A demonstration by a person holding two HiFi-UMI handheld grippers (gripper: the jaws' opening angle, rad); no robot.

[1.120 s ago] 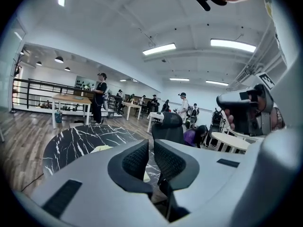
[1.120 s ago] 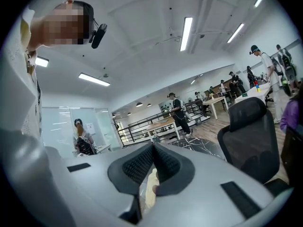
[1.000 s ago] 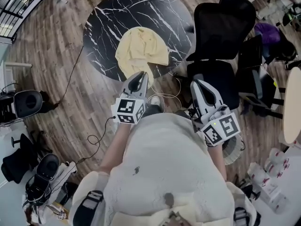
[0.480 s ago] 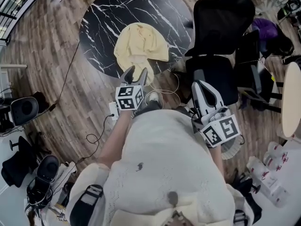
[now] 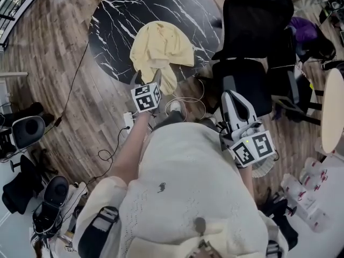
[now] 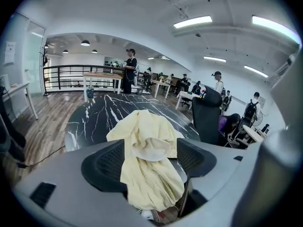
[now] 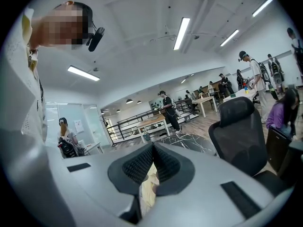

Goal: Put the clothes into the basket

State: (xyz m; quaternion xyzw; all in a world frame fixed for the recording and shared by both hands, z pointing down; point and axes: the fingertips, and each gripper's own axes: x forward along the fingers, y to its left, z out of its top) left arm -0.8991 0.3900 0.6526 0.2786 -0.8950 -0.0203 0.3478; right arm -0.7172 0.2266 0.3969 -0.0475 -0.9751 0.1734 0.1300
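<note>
Judging the yellow garment (image 5: 161,47) to be light, soft and floppy, we are planning to pinch the fold that is hanging over the edge of the black marble table (image 5: 115,26), where it is lying bunched. Our left gripper (image 6: 149,150) has just been opening and is standing wide, that fold showing between its jaws, unpressed. Our right gripper (image 7: 152,161) is waiting aside, jaws together on nothing.

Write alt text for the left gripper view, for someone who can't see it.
The left tongs, jaws just opened wide, frame a crumpled pale yellow garment draped over the edge of a round black marble table, not yet gripped.
</note>
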